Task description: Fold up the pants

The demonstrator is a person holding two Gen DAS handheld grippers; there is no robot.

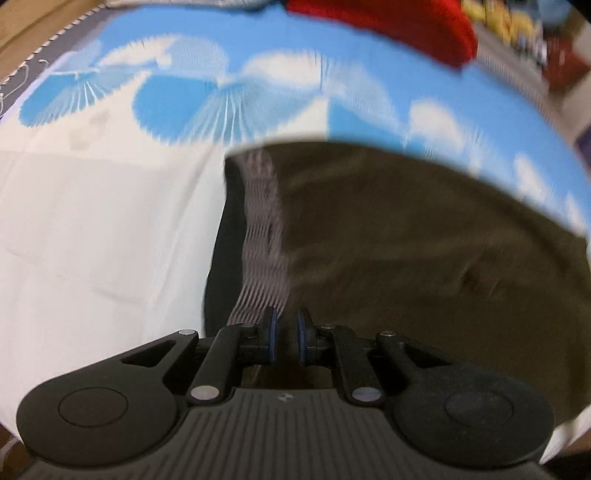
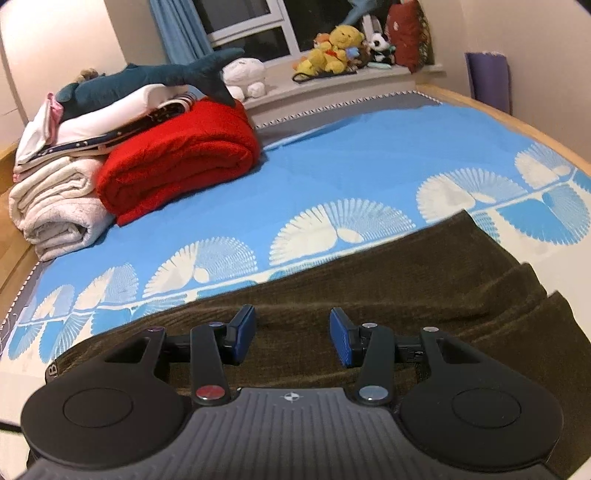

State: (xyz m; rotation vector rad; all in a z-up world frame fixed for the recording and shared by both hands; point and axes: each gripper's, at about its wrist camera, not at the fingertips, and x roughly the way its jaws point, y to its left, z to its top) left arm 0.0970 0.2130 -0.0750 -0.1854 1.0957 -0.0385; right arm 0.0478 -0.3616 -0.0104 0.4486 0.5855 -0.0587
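Dark olive-brown pants (image 2: 369, 291) lie spread on the bed's blue-and-white sheet (image 2: 369, 155). In the left wrist view the pants (image 1: 406, 240) fill the right half, with their grey elastic waistband (image 1: 264, 236) running up from the fingers; this view is motion-blurred. My left gripper (image 1: 287, 334) has its pads nearly together at the waistband edge; whether cloth is pinched between them does not show. My right gripper (image 2: 292, 338) is open, its blue pads apart just above the pants' near fold.
A folded red blanket (image 2: 181, 155) and a stack of white bedding (image 2: 59, 206) with a plush shark (image 2: 147, 79) sit at the bed's far left. Stuffed toys (image 2: 336, 48) line the windowsill. The red blanket (image 1: 388, 22) also shows at the left view's top.
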